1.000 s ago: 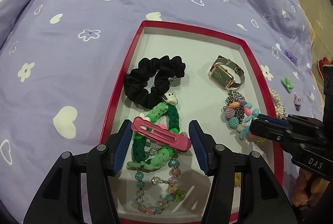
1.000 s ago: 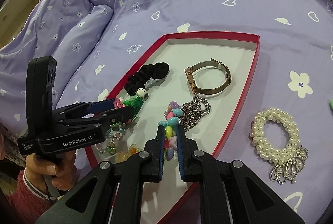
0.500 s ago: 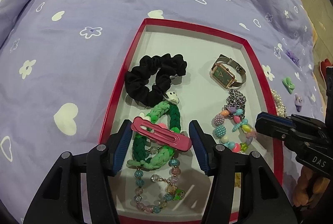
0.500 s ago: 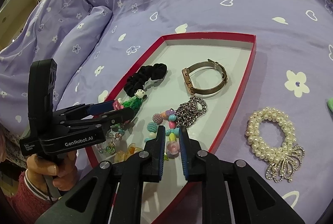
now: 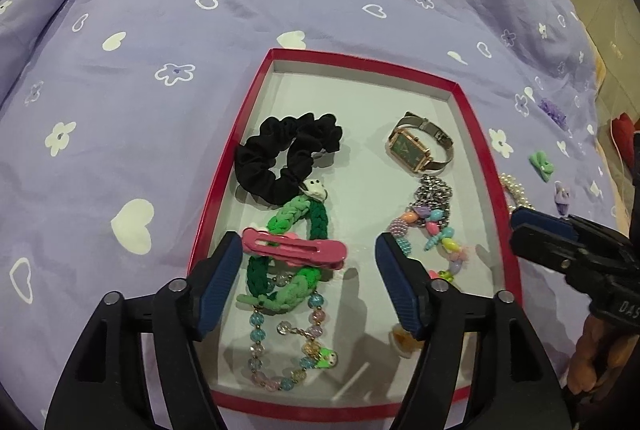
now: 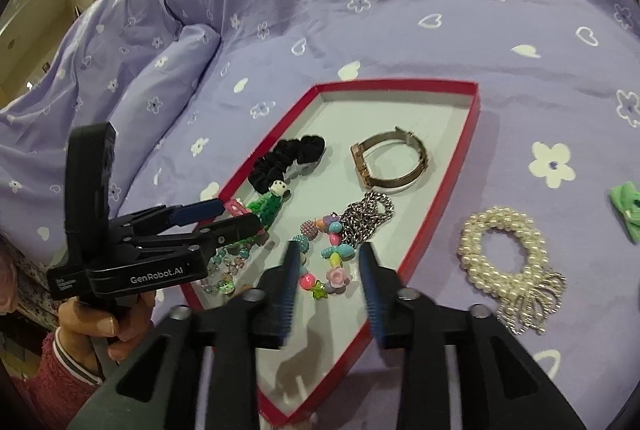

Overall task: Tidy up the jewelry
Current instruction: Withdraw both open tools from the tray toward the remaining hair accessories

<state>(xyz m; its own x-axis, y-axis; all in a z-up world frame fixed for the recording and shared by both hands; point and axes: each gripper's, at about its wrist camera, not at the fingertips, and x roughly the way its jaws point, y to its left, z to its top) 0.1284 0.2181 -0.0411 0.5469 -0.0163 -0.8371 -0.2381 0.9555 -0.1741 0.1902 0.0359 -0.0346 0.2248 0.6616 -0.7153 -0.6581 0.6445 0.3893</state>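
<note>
A red-rimmed tray (image 5: 216, 190) (image 6: 472, 134) lies on a purple bedspread. It holds a black scrunchie (image 5: 284, 158), a green braided band (image 5: 296, 230), a pink hair clip (image 5: 296, 250), a clear bead bracelet (image 5: 280, 350), a gold watch (image 5: 416, 150) and a colourful bead-and-chain bracelet (image 5: 432, 226) (image 6: 332, 250). My left gripper (image 5: 308, 266) is open, its fingers either side of the pink clip. My right gripper (image 6: 330, 282) is open just behind the colourful bracelet, which lies in the tray.
A pearl bracelet with a silver tassel (image 6: 504, 258) lies on the bedspread right of the tray. A green bow (image 6: 628, 210), a purple bow (image 5: 552, 110) and a small purple charm (image 5: 562, 196) lie further right. A pillow (image 6: 100, 102) rises at the left.
My right gripper has opened and let the colourful bead bracelet down into the tray, then drawn back toward the tray's right rim. My left gripper has stayed open over the pink clip.
</note>
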